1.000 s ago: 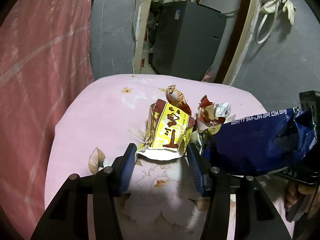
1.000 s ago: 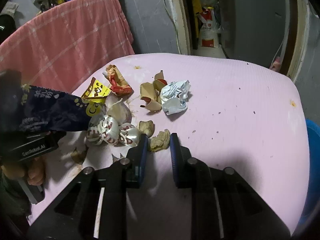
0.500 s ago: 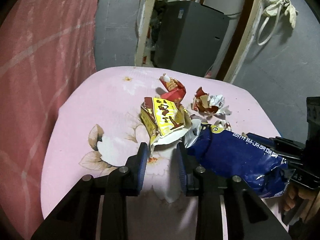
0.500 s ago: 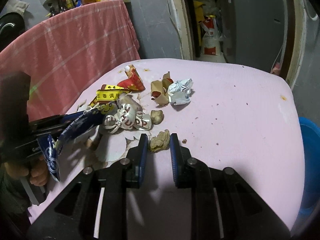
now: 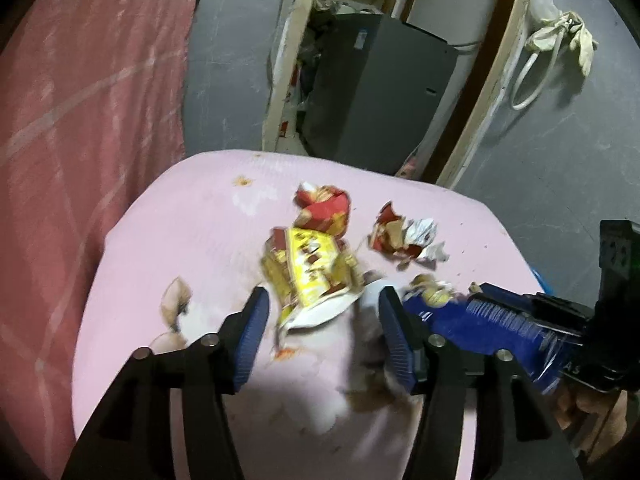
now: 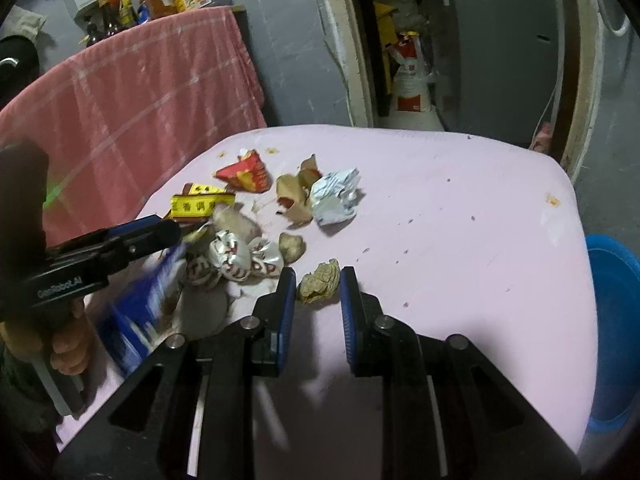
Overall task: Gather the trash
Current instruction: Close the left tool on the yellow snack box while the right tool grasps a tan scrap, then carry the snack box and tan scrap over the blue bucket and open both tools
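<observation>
Pale pink cloth-covered table (image 6: 460, 216) with faded flower print, set in a grey-walled room; pink checked cloth (image 6: 132, 104) draped to one side, open doorway with a grey cabinet (image 5: 376, 88) behind.

Scattered across the table: yellow and red snack wrapper (image 5: 308, 268), red crumpled wrapper (image 5: 324, 210), silver crumpled foil wrapper (image 6: 334, 196), red-and-white crushed packet (image 6: 236, 258), tan crumpled paper ball (image 6: 320, 282).

Left gripper (image 5: 322, 306): jaws opening, yellow wrapper's white edge between the tips, pads not pressing it.

Right gripper (image 6: 318, 286): jaws narrow, pads closed against the tan paper ball.

Seen only from the left wrist: white rag and loop (image 5: 560, 40) hanging on the wall.

Seen only from the right wrist: blue plastic basin (image 6: 616, 332) beside the table, bottles on a shelf (image 6: 128, 4), blurred blue foil bag (image 6: 140, 312) under the left gripper, a hand (image 6: 68, 344) on its handle.
</observation>
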